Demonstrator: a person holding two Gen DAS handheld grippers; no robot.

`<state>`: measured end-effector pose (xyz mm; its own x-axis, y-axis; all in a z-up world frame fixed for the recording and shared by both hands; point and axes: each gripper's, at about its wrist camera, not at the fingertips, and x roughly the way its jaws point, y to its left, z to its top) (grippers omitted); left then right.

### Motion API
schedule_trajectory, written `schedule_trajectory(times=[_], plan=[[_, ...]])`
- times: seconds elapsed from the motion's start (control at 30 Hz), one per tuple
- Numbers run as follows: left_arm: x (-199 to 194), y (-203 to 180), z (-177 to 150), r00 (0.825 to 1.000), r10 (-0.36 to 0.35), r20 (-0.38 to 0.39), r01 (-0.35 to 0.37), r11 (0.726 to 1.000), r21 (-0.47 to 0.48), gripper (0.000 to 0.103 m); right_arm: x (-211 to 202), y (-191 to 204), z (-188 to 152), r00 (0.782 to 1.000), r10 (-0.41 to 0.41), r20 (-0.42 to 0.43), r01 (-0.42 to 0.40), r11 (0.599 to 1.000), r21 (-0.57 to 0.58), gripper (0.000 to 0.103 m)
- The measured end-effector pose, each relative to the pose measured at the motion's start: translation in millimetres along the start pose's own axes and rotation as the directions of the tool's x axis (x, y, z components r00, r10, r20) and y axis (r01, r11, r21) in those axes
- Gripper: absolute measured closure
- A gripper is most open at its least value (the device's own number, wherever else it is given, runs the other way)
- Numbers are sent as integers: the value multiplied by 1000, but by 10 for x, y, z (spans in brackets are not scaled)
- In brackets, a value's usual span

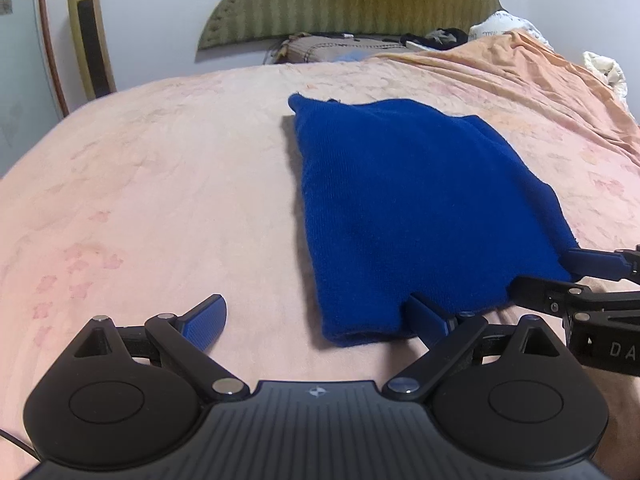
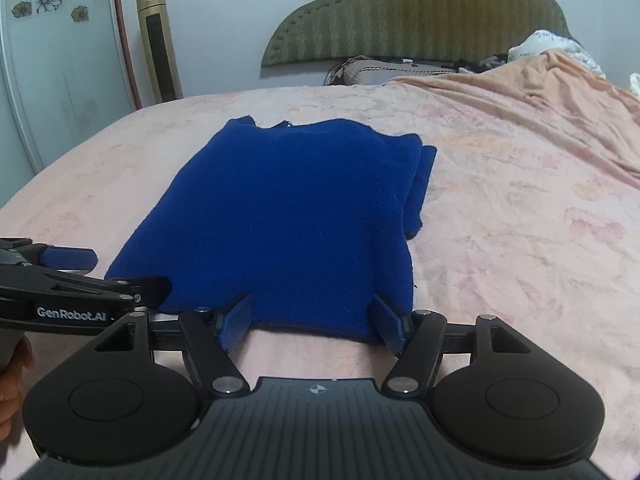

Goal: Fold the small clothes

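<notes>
Both grippers' fingers point(image 2: 234, 322) open at blue garment's point(image 2: 296, 216) near edge

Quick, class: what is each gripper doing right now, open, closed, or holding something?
Left gripper: jaws wide open, holding nothing, at the blue garment's near corner.
Right gripper: jaws open, straddling the garment's near edge, not gripping.

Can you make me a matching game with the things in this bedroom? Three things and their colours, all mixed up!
Things:
1. folded sweater
2. headboard
3. bed cover

Colours:
A. olive green
B. pink
C. deep blue

Right pairs: 1-C, 2-A, 3-B
</notes>
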<state>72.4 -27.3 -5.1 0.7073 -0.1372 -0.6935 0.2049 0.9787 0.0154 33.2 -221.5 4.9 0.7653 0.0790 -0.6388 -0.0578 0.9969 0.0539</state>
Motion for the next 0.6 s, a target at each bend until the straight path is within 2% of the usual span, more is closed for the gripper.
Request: schedule_trajectory(times=[0.27,0.6], plan=[[-98,-16,-126,1000,-2,-19,2,999,-44,6,-127,63,-98,1000,-22,-17,22,1000,-3,28],[-213,-105,-230,1000,-5,-13,5,1000,-19,6,-256,78,-200,999,-39,-20,39,999,11,20]])
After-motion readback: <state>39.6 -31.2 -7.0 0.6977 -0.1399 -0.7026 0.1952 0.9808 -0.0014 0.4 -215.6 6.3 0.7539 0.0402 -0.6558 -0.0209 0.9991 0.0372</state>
